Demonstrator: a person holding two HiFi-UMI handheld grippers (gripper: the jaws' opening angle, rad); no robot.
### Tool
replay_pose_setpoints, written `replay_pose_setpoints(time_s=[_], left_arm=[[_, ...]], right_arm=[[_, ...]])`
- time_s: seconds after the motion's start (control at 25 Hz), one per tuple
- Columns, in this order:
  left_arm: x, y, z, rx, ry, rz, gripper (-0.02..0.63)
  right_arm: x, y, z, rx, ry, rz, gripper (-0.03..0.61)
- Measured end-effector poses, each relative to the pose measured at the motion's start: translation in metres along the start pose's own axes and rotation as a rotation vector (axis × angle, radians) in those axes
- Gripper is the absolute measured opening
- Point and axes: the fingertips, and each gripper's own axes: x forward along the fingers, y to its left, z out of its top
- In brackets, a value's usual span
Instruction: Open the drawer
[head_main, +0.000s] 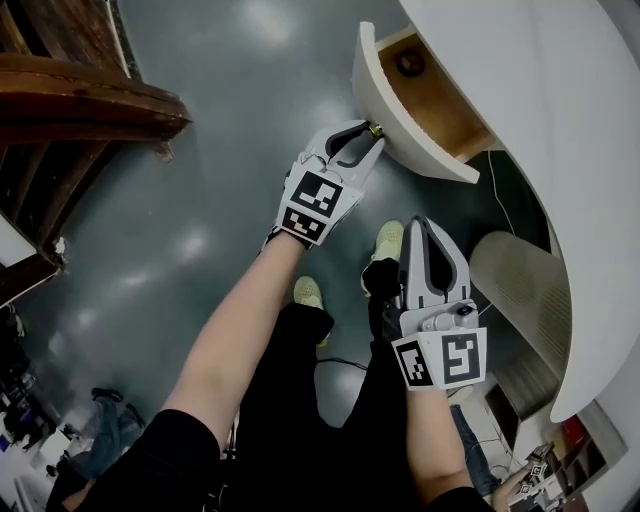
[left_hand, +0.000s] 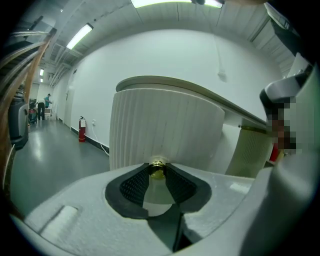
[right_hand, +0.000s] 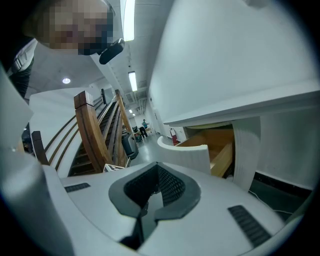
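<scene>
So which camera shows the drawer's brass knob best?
The left gripper view: the knob is close up, gripped by the left hand-held gripper. The head view shows only a small gold speck; the right gripper view misses it.

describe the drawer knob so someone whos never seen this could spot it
Start at the curved white counter, then its open drawer with a wooden inside and ribbed white front. The knob is the small brass-coloured stud on that front, clamped in the left tool; it is the only shiny gold piece on an all-white face.
</scene>
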Motion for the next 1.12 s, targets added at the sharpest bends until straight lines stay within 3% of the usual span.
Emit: replay_pose_setpoints(time_s=[0.72,1.12], left_arm=[[-0.074,0.012,-0.038,-0.022,0.065,0.032,0.109],[-0.086,0.011,-0.037,-0.042,0.075,0.033,0.109]], right_arm=[[-0.037,0.046,-0.012,-0.004,0.022,0.0,0.014],[-0.053,0.055,-0.002,-0.021,0.028,-0.003,0.014]])
